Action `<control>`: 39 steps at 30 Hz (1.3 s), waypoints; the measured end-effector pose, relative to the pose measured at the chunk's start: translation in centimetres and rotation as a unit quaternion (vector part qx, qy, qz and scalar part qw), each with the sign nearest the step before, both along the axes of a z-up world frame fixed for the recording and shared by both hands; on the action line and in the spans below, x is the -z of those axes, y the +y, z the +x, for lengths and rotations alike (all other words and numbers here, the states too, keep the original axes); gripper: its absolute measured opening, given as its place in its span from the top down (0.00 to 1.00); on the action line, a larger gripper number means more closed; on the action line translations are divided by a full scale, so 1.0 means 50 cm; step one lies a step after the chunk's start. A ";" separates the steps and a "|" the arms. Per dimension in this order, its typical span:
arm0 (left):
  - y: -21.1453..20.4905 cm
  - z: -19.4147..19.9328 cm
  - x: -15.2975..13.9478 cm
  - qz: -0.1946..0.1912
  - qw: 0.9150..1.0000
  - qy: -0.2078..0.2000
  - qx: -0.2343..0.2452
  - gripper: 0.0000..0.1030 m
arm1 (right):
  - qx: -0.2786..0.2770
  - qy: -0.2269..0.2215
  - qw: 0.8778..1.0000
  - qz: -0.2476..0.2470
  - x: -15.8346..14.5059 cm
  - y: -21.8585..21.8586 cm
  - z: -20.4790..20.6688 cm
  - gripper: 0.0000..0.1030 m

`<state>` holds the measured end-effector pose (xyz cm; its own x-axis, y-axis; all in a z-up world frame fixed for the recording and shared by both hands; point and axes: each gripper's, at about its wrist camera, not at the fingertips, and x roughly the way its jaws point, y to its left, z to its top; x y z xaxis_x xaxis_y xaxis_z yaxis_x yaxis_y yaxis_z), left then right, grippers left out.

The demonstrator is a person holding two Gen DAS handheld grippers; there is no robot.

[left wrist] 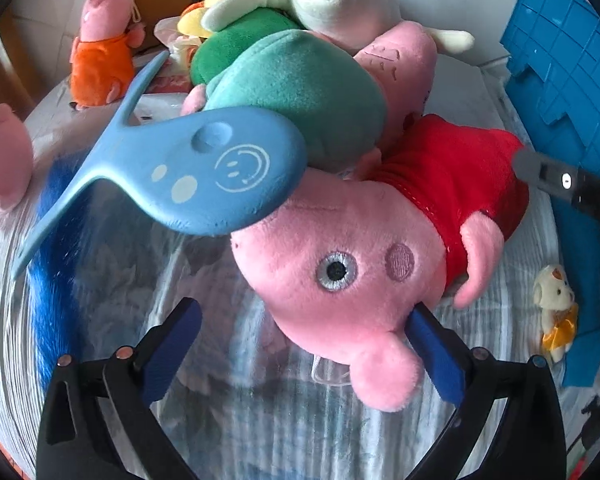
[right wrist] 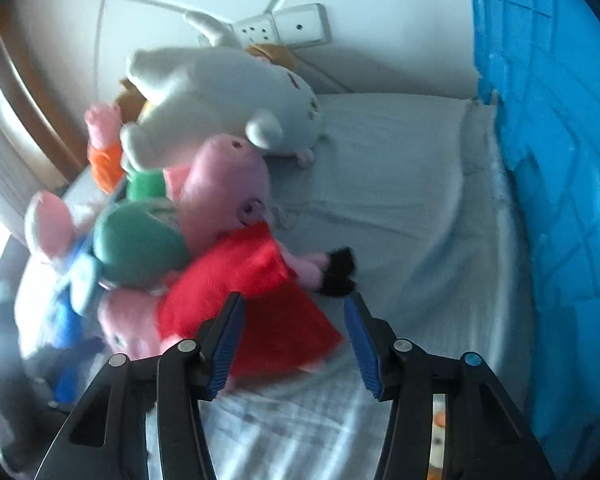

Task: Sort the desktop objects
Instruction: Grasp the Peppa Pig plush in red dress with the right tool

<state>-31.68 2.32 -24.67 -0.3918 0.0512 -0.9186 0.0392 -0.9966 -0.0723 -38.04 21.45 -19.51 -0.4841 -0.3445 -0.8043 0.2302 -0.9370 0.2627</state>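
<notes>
A pink pig plush in a red dress [left wrist: 364,248] lies on its side on the pale cloth, head toward the left gripper. My left gripper [left wrist: 304,324] is open, its jaws wide around the pig's snout. A blue shoehorn-like tool with a smiley [left wrist: 188,168] rests on the pile above it. In the right wrist view the same red-dress pig [right wrist: 256,300] lies just ahead of my right gripper [right wrist: 294,320], which is open over the dress hem. A teal-dressed pig [left wrist: 300,88] and a white plush [right wrist: 220,96] lie behind.
A blue plastic crate [left wrist: 560,72] stands at the right, also in the right wrist view [right wrist: 560,160]. An orange-dressed pig [left wrist: 100,52], yellow and brown plush sit at the back. A small white bear [left wrist: 556,304] lies by the crate. A wall socket [right wrist: 284,26] is behind.
</notes>
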 end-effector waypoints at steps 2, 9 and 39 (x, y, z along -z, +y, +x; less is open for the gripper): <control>0.010 0.003 -0.004 0.005 1.000 0.006 0.009 0.00 | -0.005 -0.006 1.000 -0.003 0.006 -0.013 -0.011 0.17; 0.037 -0.018 0.020 0.019 0.999 0.016 0.024 0.15 | -0.002 -0.035 0.999 -0.005 0.056 -0.027 -0.047 0.14; -0.032 -0.024 0.023 -0.010 0.996 0.050 0.068 0.16 | -0.013 -0.086 0.990 -0.108 0.119 -0.053 -0.067 0.06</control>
<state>-32.88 0.70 -25.79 -0.4719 0.0916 -0.8769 -0.1028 -0.9935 -0.0484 -41.37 18.81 -25.44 -0.3355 -0.5276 -0.7804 0.1877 -0.8493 0.4935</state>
